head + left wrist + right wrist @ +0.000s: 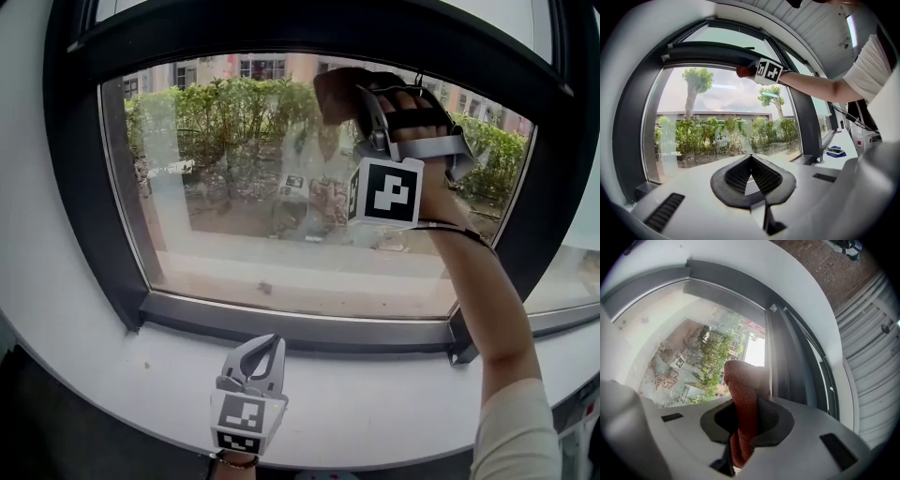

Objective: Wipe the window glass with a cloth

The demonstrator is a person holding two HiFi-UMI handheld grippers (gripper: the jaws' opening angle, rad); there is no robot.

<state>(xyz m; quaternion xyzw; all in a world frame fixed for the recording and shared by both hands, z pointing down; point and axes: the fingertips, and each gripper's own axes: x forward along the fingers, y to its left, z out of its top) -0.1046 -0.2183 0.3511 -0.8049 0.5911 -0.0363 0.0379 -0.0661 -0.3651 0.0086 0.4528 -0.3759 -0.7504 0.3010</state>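
Observation:
The window glass (pixel 281 206) fills a dark frame (pixel 70 187). My right gripper (pixel 361 94) is raised to the upper middle of the pane, shut on a reddish-brown cloth (pixel 335 94) that lies against the glass. In the right gripper view the cloth (pixel 742 399) stands folded between the jaws, just left of the dark upright of the frame (pixel 785 352). My left gripper (pixel 261 354) rests low over the white sill (pixel 375 394), shut with nothing in it; its tips (pixel 751 156) meet. The left gripper view shows the right gripper (pixel 761 71) and the cloth (pixel 743 71) near the top of the pane.
A dark mullion (pixel 806 126) divides this pane from the one to its right. A blue item with a phone-like thing (pixel 834 151) lies on the sill far right. Hedges and buildings show outside. The person's forearm (pixel 478 281) crosses the pane's right side.

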